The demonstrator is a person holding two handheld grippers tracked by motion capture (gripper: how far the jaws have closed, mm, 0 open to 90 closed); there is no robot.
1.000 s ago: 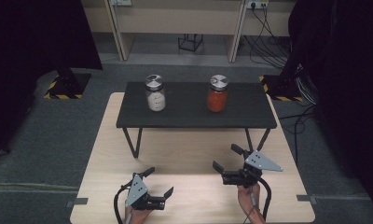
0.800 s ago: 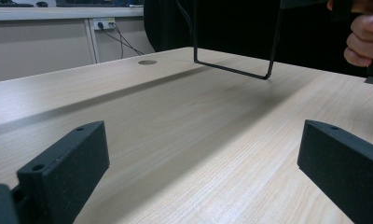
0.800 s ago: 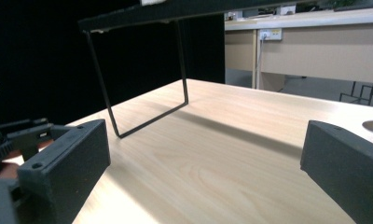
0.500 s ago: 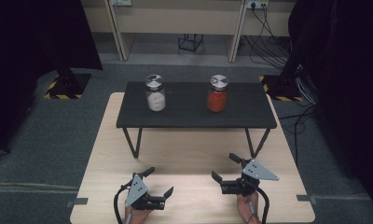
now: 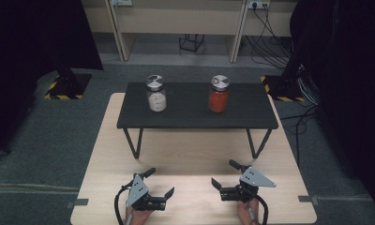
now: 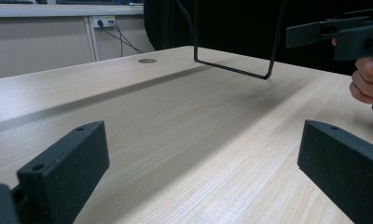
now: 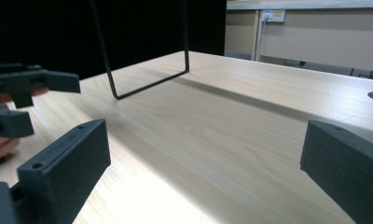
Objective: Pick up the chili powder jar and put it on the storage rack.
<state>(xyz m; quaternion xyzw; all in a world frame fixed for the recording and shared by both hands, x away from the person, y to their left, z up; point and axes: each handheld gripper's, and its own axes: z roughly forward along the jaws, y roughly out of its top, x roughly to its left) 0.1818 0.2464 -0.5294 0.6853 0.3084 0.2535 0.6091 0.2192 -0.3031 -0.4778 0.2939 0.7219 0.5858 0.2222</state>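
Two lidded glass jars stand on a low black stand (image 5: 251, 117): one with white contents (image 5: 156, 93) at the left, one with red contents (image 5: 219, 94) at the right. My left gripper (image 5: 160, 182) rests low over the wooden table (image 5: 190, 154) near its front edge, open, with nothing between its jaws. My right gripper (image 5: 224, 173) is beside it to the right, also open and empty. In the left gripper view my own gripper (image 6: 201, 149) frames bare wood, and the right gripper (image 6: 348, 32) shows at the top right. In the right gripper view my own gripper (image 7: 203, 149) is wide apart, with the left gripper (image 7: 28, 84) at the left.
The stand has thin wire legs (image 5: 131, 143) resting on the table, with open room beneath it. A cable hole (image 6: 147, 60) sits in the tabletop. Dark curtains (image 5: 31, 37) flank the area, and cables (image 5: 270, 28) lie on the floor behind.
My right gripper has drawn back a little toward the table's front edge. The left gripper and both jars have stayed put.
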